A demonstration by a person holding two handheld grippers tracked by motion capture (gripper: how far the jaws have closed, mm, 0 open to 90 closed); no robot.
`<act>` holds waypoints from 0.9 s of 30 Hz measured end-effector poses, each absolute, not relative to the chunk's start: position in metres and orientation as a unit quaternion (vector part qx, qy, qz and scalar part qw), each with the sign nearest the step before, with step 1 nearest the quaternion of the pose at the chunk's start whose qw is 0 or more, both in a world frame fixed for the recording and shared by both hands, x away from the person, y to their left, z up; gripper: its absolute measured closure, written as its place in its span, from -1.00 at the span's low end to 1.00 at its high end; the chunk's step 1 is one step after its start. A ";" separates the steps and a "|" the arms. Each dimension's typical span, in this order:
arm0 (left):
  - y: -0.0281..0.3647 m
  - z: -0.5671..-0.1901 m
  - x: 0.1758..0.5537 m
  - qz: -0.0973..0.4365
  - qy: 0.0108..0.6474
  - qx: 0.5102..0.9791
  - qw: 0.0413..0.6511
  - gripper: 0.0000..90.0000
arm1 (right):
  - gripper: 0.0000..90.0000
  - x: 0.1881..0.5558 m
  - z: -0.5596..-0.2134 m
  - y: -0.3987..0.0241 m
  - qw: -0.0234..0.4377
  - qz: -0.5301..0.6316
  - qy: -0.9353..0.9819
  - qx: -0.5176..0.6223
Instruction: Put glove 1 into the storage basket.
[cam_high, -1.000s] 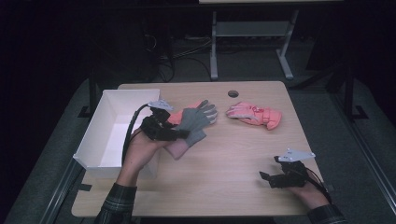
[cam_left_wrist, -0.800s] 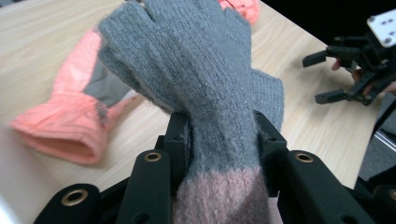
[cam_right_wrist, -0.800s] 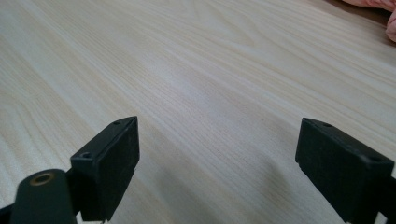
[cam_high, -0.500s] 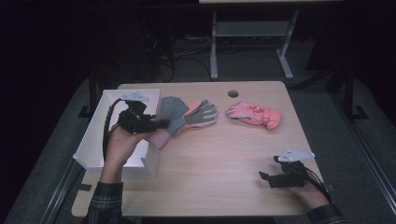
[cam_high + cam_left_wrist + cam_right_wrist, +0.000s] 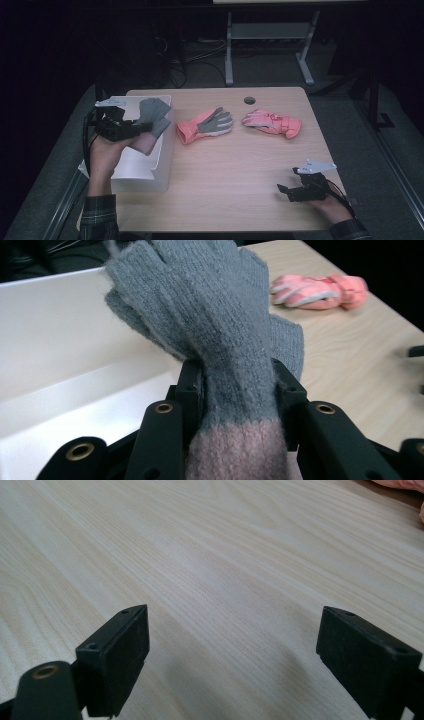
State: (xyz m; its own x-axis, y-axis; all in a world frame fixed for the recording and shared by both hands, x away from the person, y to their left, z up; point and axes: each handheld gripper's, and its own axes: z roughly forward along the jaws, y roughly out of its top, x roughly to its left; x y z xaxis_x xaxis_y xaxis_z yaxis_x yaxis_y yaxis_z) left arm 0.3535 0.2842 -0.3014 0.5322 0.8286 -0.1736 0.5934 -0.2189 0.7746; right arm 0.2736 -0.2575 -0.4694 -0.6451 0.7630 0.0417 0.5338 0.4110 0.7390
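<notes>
- The left gripper (image 5: 134, 129) holds a grey glove (image 5: 152, 116) between its two black jaws.
- In the left gripper view the jaws press on the glove (image 5: 220, 335) from both sides, just above its pink cuff (image 5: 235, 452).
- The glove's fingers stick out past the jaws and point away from the hand.
- The glove is up in the air, over the white box (image 5: 145, 176).
- The box sits on the left end of the table (image 5: 240, 200), and its near side hangs past the table's edge.
- The inside of the box (image 5: 75, 340) that shows is white and bare. Part of it is hidden behind the hand and the glove.
- Two more gloves lie on the table, well apart from the left gripper.
- One is a pink and grey glove (image 5: 206, 125) just beside the box.
- The other is a pink glove (image 5: 272, 122) farther to the right, near a small round hole (image 5: 249, 100) in the table.
- The right gripper (image 5: 286, 191) rests low by the near right corner of the table.
- Its jaws are wide apart with only bare wood between them (image 5: 232, 645).
</notes>
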 end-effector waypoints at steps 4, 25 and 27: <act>0.299 -0.310 0.358 0.150 0.482 0.762 0.407 0.44 | -0.71 0.274 -0.469 -0.257 0.152 0.375 0.826 0.392; 0.330 -0.383 0.393 0.162 0.545 0.765 0.302 0.43 | -0.71 0.274 -0.470 -0.258 0.151 0.372 0.828 0.392; 0.330 -0.386 0.395 0.162 0.547 0.766 0.296 0.43 | -0.70 0.274 -0.470 -0.258 0.150 0.371 0.828 0.392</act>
State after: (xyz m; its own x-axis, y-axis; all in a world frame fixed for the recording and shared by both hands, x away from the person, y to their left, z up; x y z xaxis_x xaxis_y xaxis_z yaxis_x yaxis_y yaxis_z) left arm 0.3947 0.3303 -0.3857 0.3489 0.9342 -0.0748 0.7420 -0.2265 0.6310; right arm 0.2740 -0.2575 -0.4698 -0.6478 0.7606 0.0419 0.5375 0.4174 0.7327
